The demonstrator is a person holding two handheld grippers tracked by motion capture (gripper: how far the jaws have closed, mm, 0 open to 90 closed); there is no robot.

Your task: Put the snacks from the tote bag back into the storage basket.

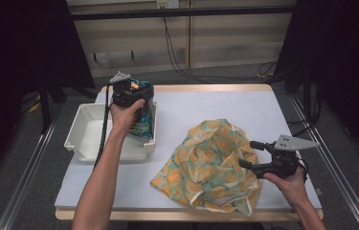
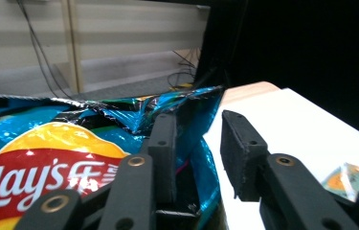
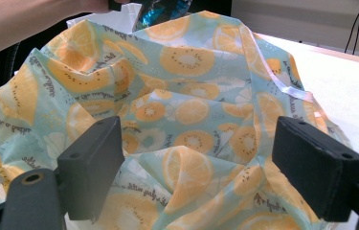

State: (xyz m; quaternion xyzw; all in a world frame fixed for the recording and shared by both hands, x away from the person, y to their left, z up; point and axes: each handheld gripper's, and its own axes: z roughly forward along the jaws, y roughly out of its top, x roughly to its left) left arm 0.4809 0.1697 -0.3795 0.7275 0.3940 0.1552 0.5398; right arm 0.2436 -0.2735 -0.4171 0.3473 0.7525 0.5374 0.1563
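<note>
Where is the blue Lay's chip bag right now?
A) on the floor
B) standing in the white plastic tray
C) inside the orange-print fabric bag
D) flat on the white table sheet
B: in the high view the blue Lay's chip bag stands upright at the right end of the white plastic tray, with the left tool at its top.

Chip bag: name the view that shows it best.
High view: the chip bag stands whole in the white tray. Left gripper view gives its logo close up, cropped; right gripper view catches a blue sliver behind the fabric bag.
</note>
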